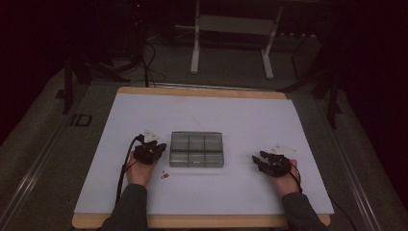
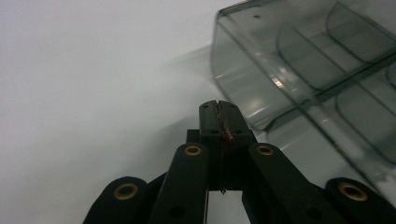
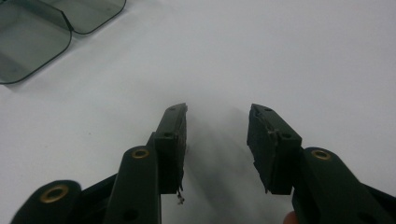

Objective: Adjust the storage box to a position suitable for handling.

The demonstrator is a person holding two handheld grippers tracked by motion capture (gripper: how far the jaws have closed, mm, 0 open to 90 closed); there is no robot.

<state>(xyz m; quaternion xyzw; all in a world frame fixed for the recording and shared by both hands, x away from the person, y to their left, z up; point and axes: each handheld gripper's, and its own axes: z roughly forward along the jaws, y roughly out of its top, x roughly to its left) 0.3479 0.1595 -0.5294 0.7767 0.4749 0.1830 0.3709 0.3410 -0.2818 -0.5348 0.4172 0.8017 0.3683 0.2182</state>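
1. The left gripper (image 2: 218,109) has its jaws pressed together, pinching a thin wire-legged part with a small red body (image 2: 227,136); the wire runs down the seam between the pads and pokes out below them.
2. Just ahead of those closed tips and to their right in the left gripper view stands the near corner of a clear grey compartment box (image 2: 243,74), close to the tips but not touching them.
3. In the high view the left gripper (image 1: 156,149) sits just beside the left wall of the box (image 1: 172,150), whose compartments lie in a three-by-two grid.
4. A second small reddish part (image 1: 165,175) lies on the white mat (image 1: 240,115), near the left hand and just behind the gripper.
5. The right gripper (image 3: 217,122) holds its jaws well apart with nothing between them, only bare mat.
6. From the right gripper (image 1: 260,158) in the high view, the box lies a short way off to the left, clearly apart from its fingers.
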